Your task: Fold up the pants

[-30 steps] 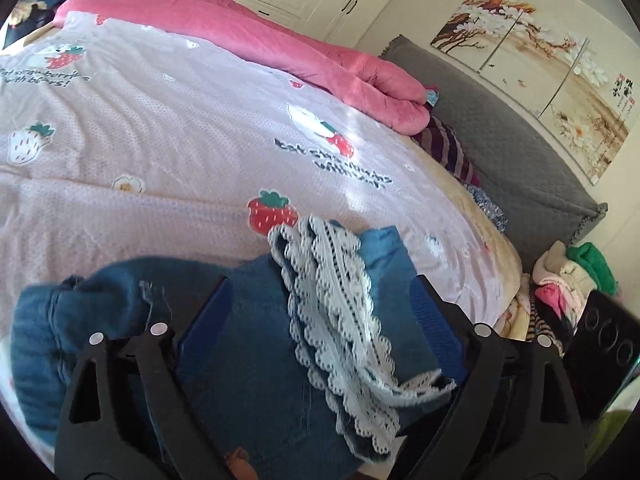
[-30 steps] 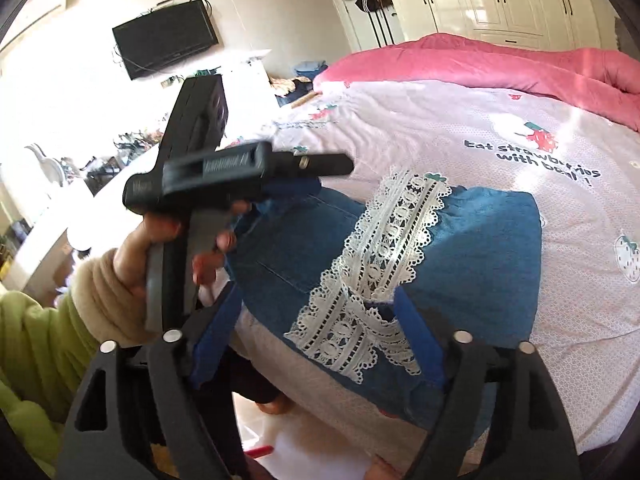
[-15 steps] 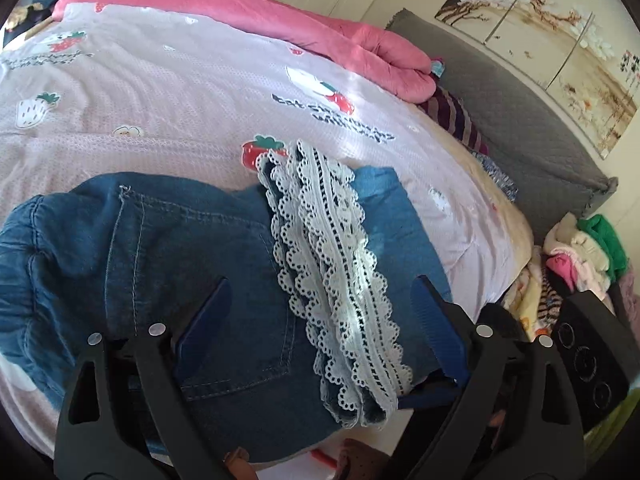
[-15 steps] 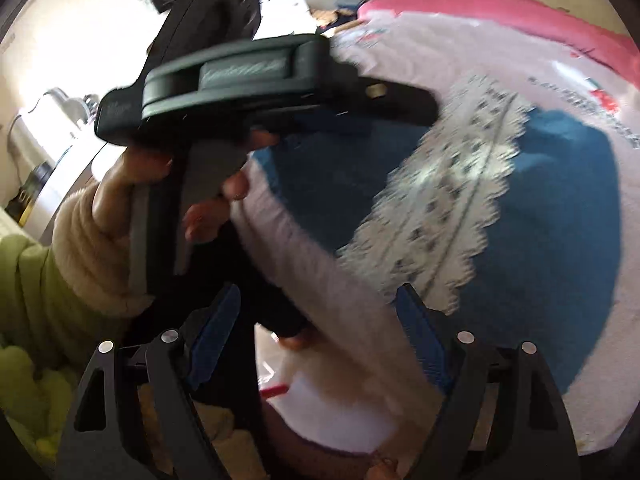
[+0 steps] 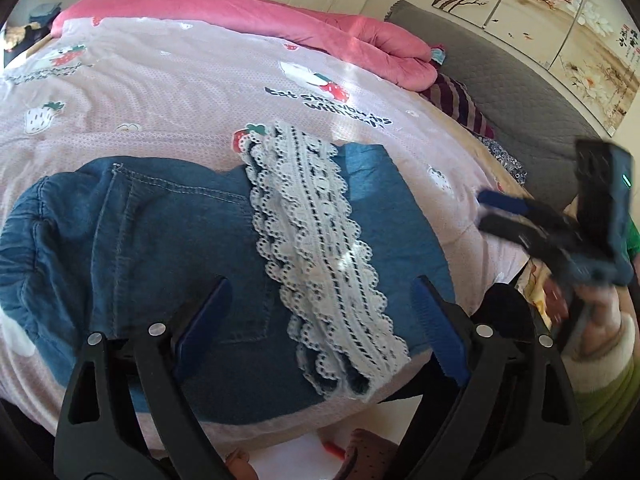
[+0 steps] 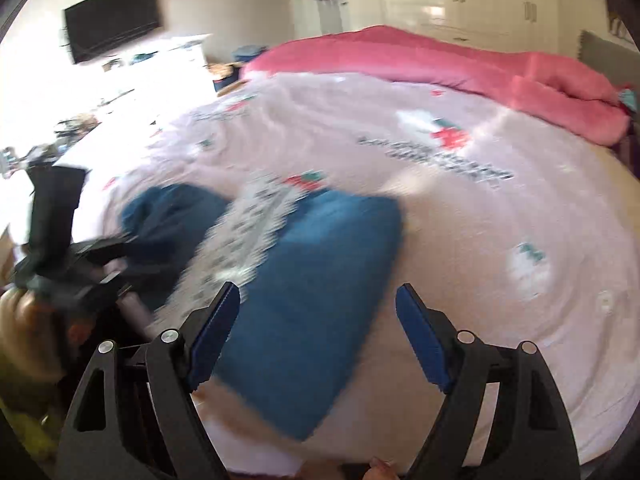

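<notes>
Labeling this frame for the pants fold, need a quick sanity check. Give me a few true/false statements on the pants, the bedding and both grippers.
1. The denim pants lie on the bed's strawberry-print cover. True.
2. A white lace band runs across the pants. True.
3. The left gripper is clamped on the lace. False: its fingers stand wide apart above the pants, gripping nothing.
4. The right gripper holds a pant leg. False: it is open and empty above the cloth.
5. The pink quilt covers the pants. False: it is bunched along the far side of the bed, apart from them.
</notes>
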Tool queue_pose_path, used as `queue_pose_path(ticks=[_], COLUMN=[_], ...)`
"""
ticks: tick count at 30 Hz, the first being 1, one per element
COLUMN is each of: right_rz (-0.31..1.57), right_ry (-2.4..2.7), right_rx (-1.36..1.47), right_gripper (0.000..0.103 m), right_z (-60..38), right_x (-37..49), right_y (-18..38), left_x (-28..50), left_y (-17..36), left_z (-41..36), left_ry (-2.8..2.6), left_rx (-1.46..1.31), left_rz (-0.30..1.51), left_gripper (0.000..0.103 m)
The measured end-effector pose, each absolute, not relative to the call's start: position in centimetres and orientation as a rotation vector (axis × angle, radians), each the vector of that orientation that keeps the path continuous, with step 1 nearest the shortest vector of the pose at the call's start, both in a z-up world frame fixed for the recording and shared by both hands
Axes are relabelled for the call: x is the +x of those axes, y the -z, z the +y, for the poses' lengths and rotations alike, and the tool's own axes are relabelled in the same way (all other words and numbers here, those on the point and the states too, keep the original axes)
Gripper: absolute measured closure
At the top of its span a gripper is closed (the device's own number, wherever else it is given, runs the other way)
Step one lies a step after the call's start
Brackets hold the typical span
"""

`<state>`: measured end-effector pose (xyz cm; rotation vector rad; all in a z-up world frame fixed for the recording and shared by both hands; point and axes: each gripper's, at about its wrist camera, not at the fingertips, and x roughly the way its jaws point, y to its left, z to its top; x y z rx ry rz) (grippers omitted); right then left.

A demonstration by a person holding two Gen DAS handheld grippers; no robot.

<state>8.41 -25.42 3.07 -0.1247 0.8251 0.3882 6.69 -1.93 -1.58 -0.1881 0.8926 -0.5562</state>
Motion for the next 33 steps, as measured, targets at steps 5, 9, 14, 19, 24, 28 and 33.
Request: queue_pose_path(ticks=[5,9,14,19,24,28,33], right_rz=[0.818,0.862,0.876,0.988,1.004,0.982,0.894], right_ry=[-0.412,-0.508,-0.642,-0.696,-0.619,-0.606,-0.654], right_rx=[-0.141,-0.178,-0.225,-0.241,-0.278,-0.25,-0.139], right_gripper=[0.058,0.074,0.041,0.05,0.062,0.059,0.035], right_z=[-24.2,-19.9,-15.6,-13.4,-13.0,-13.2,-15.9], right_x=[12.6,15.2,18.1,20.7,22.1,22.0,20.0], right_y=[-2.2,-1.3,-0.7,1.6,5.2,5.3,0.8], left_x=[4.8,4.2,5.3,5.7,5.2,5.3,5.0], left_y=[0.6,0.7,2.8,3.9,5.0,5.3,3.6], left_z=[-3.2,-4.5,-3.4,-3.5,-5.2,-5.6,-4.9], left_ry=[0.567,0.582,0.506,0.491,0.476,0.466,0.47], left_rx=[-0.168,-0.121,-0.172,-0.169,-0.08,-0.064,-0.086], left_rz=[0.836,0.837,0.925,0.952,0.952,0.952,0.896], left_gripper=[0.025,0.041,0.041,0.051,0.051,0.051,0.046])
